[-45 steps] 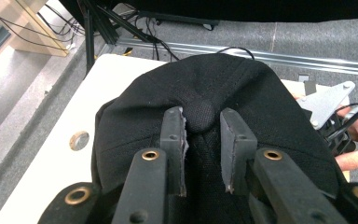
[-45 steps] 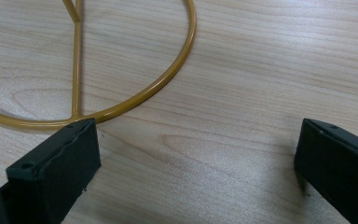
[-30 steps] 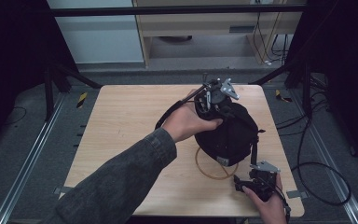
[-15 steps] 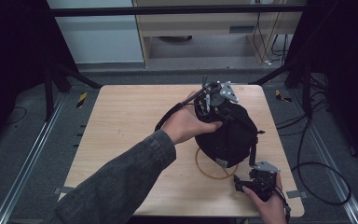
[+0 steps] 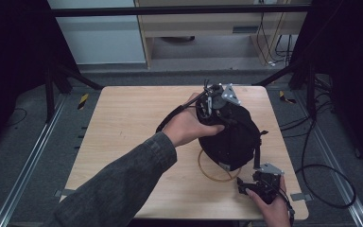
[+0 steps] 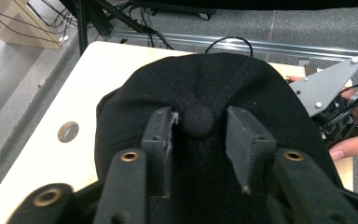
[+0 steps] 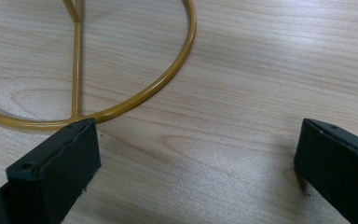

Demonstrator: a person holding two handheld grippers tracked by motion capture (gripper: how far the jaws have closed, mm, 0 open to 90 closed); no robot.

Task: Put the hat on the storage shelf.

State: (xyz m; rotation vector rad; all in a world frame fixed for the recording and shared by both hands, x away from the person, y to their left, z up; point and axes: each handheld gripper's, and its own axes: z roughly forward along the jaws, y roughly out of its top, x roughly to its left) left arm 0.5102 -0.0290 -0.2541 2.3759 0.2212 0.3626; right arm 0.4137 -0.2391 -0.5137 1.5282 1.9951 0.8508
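Cap [image 5: 231, 137], black, sits on a gold wire stand [image 5: 216, 170] toward the right side of the wooden table [image 5: 123, 127], its crown domed up and the ring of the stand's base peeking out from beneath it on the near side. The left hand-held gripper [image 5: 207, 106] is over the far side of the crown, and in the left gripper view its jaws stand a little apart on either side of the cap's top button [image 6: 199, 120], not yet closed on it; the left pad [image 6: 161, 135] looks to be just touching the fabric beside the button. The right hand-held gripper [image 5: 260, 184] waits low at the near right corner of the table, jaws spread wide, holding nothing; the right gripper view looks along them at bare wood with the wire base ring [image 7: 135, 100] just beside one jaw.

To my eye the step in hand is the grasp on the cap's crown. The next move seems to call for closing the left jaws on the button or the cloth around it, then a straight lift so the cap comes free of the stand. The right one is placed well to steady the ring if the stand tries to rise with it.
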